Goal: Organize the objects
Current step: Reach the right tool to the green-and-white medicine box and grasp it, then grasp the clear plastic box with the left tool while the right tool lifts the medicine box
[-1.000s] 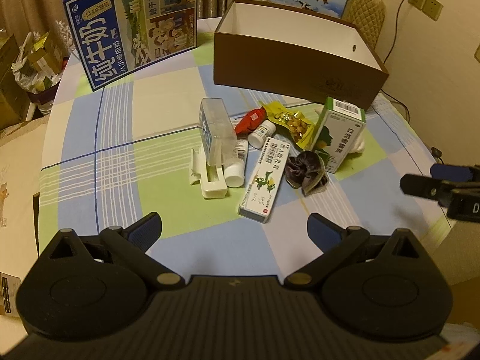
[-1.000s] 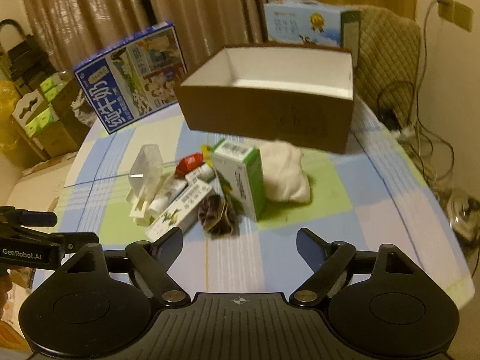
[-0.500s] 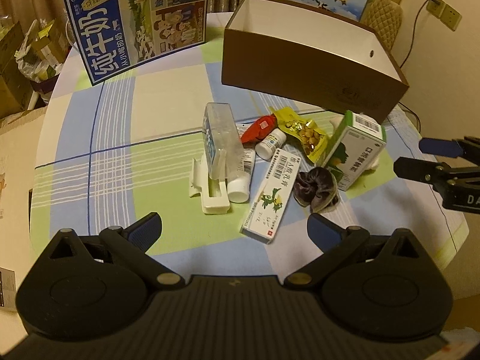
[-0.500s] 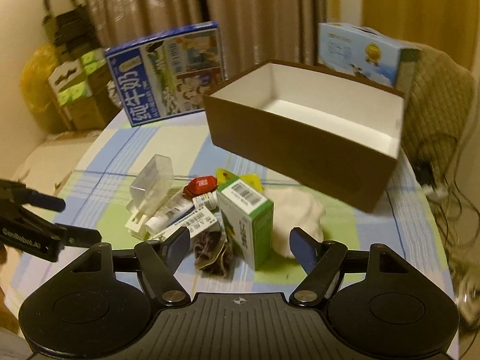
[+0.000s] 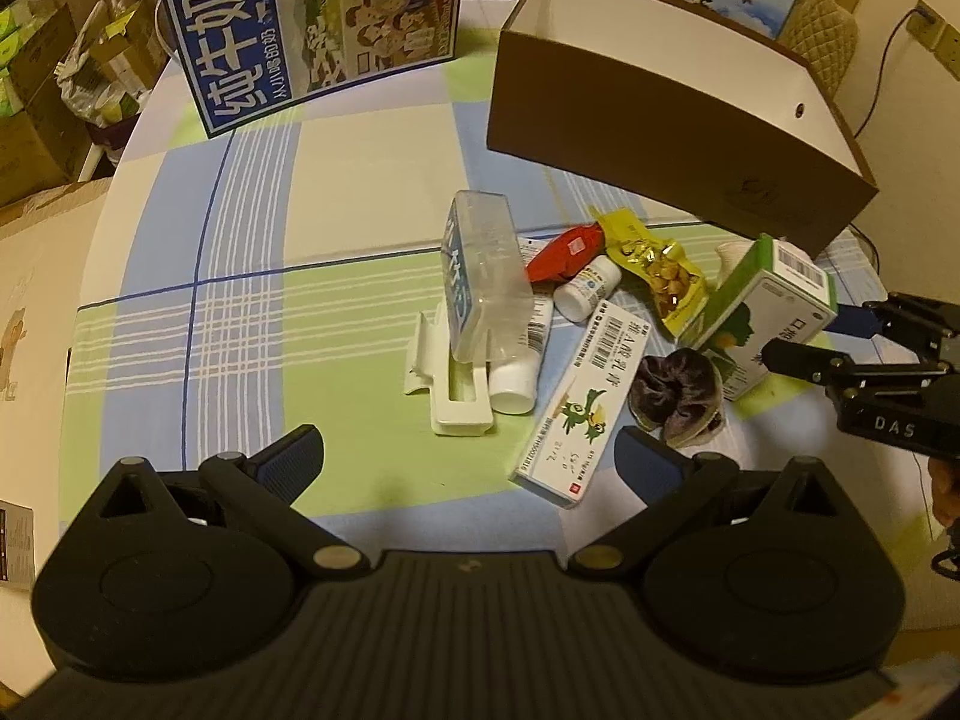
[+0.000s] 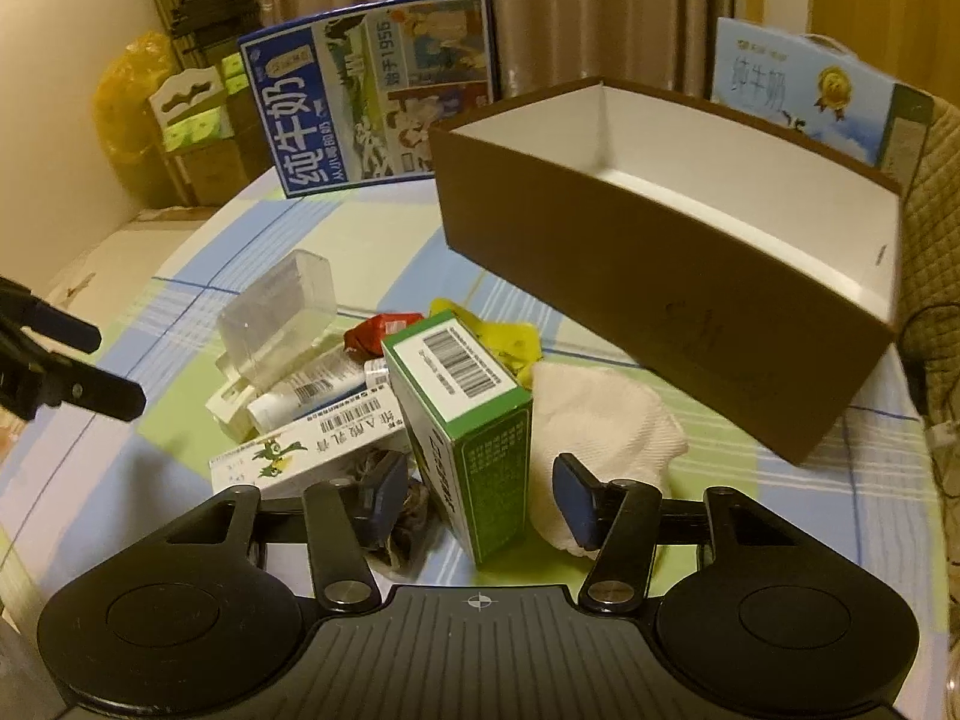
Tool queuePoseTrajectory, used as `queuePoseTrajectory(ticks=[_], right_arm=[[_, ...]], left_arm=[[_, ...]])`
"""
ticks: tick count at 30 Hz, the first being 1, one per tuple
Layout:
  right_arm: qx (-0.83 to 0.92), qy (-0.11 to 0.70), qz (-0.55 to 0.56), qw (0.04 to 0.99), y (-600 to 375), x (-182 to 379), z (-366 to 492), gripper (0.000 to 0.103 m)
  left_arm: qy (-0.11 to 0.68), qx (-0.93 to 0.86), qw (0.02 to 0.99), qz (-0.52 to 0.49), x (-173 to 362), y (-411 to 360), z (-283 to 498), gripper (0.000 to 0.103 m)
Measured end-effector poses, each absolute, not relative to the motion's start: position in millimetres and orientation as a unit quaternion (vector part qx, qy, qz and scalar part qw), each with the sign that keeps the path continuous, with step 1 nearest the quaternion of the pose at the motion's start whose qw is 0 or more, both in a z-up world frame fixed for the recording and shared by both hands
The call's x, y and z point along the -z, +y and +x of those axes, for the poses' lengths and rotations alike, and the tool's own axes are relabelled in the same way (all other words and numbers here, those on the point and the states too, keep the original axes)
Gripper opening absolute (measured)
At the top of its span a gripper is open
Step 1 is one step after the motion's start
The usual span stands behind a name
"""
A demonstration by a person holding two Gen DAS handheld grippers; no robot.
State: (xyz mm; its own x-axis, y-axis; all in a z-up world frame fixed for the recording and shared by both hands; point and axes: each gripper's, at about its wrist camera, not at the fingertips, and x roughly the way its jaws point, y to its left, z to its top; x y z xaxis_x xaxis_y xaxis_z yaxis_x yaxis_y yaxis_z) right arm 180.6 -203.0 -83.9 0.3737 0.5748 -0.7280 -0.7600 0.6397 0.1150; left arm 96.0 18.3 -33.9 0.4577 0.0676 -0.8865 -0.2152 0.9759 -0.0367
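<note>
Right hand-held gripper [image 6: 474,501] spread wide, straddling the upright green-and-white cardboard medicine box [image 6: 465,438], not clamped. Left hand-held gripper [image 5: 471,462] wide, empty; brown open cardboard box [image 6: 666,276] beyond both.

From my right wrist view, my green box [image 6: 468,438] stands in front of the yellow packet [image 6: 510,339] and the red packet [image 6: 381,330], so I see only scraps of each. It also covers the near edge of the white cloth [image 6: 600,414]. My right fingers [image 6: 384,495] hide most of the dark scrunchie [image 6: 411,525]. The clear case [image 6: 279,315] covers part of the tube [image 6: 312,387]. The brown box [image 6: 660,294] blocks the lower part of the pale milk carton [image 6: 810,96].

From my left wrist view, the blue milk carton [image 5: 312,30] is cut off by the top edge, and the cloth [image 5: 735,252] barely peeks out behind the green box [image 5: 768,312]. Small print on the long box [image 5: 585,408] is too fine to read.
</note>
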Motion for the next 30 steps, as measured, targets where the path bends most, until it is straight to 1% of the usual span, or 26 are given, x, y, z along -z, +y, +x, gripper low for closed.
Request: queuePoseTrajectory(ticks=[3, 6, 8, 9, 10, 11, 15, 21, 26, 30], right_arm=[[-0.416, 0.377, -0.123, 0.818, -200.7, 91.2, 183.1, 0.050], [-0.424, 0.372, -0.119, 0.818, -199.7, 99.1, 184.3, 0.046], [-0.428, 0.367, -0.118, 0.817, -198.8, 102.9, 183.7, 0.038], [-0.430, 0.363, -0.120, 0.818, -198.6, 103.5, 182.6, 0.036], [-0.433, 0.359, -0.120, 0.818, -198.9, 103.6, 181.0, 0.030], [-0.436, 0.357, -0.116, 0.818, -199.6, 102.7, 179.7, 0.027], [-0.429, 0.350, -0.094, 0.827, -203.9, 91.3, 174.1, 0.027], [-0.400, 0.366, -0.072, 0.837, -207.6, 64.5, 166.1, 0.027], [-0.341, 0.397, -0.071, 0.849, -214.5, 45.2, 164.4, 0.027], [-0.303, 0.407, -0.048, 0.860, -233.6, 33.3, 165.1, 0.027]], left_arm=[[0.518, -0.086, 0.848, -0.074, 36.0, 19.1, 98.9, 0.102], [0.521, -0.087, 0.846, -0.074, 37.6, 20.0, 100.6, 0.102], [0.521, -0.090, 0.846, -0.072, 38.2, 20.5, 101.2, 0.102], [0.521, -0.089, 0.846, -0.072, 38.1, 20.8, 101.5, 0.102], [0.521, -0.088, 0.846, -0.072, 38.1, 20.7, 101.6, 0.102], [0.520, -0.088, 0.846, -0.071, 38.1, 20.7, 101.7, 0.102], [0.519, -0.083, 0.848, -0.069, 38.4, 19.9, 103.6, 0.102], [0.513, -0.066, 0.853, -0.064, 39.1, 16.2, 109.1, 0.102], [0.506, -0.053, 0.859, -0.053, 40.0, 14.4, 119.6, 0.101], [0.498, -0.051, 0.865, -0.044, 39.9, 18.1, 135.1, 0.096]])
